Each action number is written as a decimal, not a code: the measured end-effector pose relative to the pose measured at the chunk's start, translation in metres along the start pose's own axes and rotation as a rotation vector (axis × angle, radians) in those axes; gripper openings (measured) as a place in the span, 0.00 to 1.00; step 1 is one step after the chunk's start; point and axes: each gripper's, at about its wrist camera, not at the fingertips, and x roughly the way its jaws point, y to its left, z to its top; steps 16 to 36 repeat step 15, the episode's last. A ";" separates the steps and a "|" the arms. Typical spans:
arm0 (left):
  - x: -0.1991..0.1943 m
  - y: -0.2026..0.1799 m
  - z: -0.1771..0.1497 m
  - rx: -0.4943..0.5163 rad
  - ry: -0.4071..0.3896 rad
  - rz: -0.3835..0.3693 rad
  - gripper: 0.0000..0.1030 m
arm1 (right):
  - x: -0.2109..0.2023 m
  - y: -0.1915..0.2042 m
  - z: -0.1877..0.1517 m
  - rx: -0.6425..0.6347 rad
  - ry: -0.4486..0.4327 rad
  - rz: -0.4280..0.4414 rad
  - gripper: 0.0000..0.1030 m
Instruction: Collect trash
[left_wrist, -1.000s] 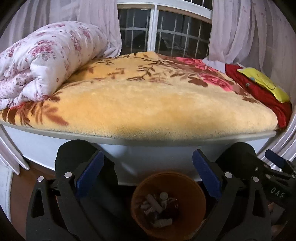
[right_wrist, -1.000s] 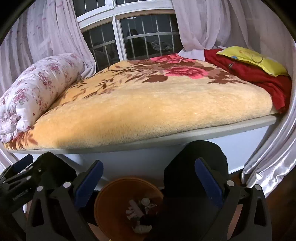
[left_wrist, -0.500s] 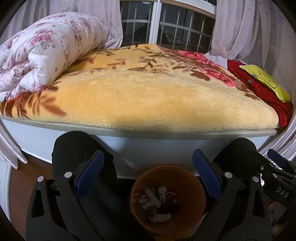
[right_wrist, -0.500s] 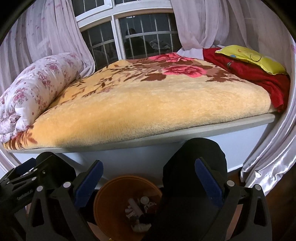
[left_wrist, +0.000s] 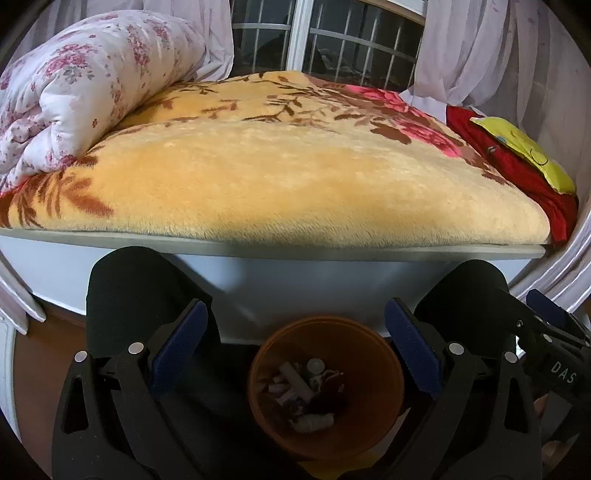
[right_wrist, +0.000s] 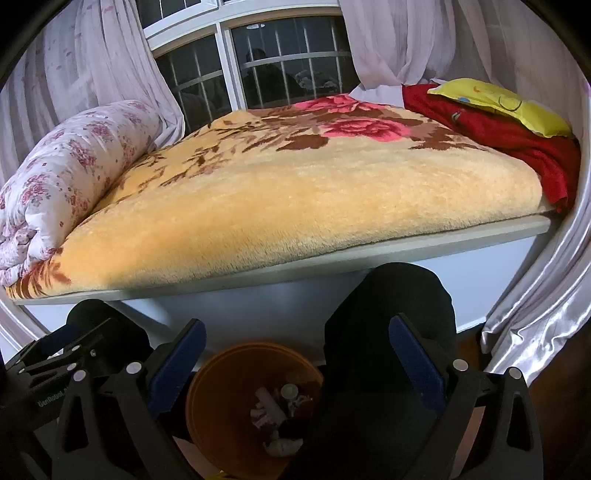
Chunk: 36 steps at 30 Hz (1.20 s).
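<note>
An orange waste bin stands on the floor against the bed base; it also shows in the right wrist view. Several bits of crumpled trash lie at its bottom, and show in the right wrist view too. My left gripper is open and empty, held above the bin with the bin between its fingers. My right gripper is open and empty, just right of the left one, with the bin under its left finger. The right gripper's body shows at the left wrist view's right edge.
A bed with a yellow floral blanket fills the view ahead, its grey edge just past the bin. A rolled floral quilt lies at its left, red cloth and a yellow pillow at its right. Curtains hang at the right.
Both grippers have moved slightly, so the bed looks closer and the bin sits a little lower and more central. Both stay open and empty.
</note>
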 end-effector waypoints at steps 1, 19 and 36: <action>0.000 -0.001 0.001 0.001 -0.001 0.001 0.91 | 0.000 0.000 0.000 0.000 0.001 0.000 0.95; -0.005 -0.002 0.002 0.014 -0.023 0.044 0.91 | -0.003 -0.001 -0.001 0.009 -0.011 -0.004 0.95; -0.005 -0.002 0.002 0.014 -0.023 0.044 0.91 | -0.003 -0.001 -0.001 0.009 -0.011 -0.004 0.95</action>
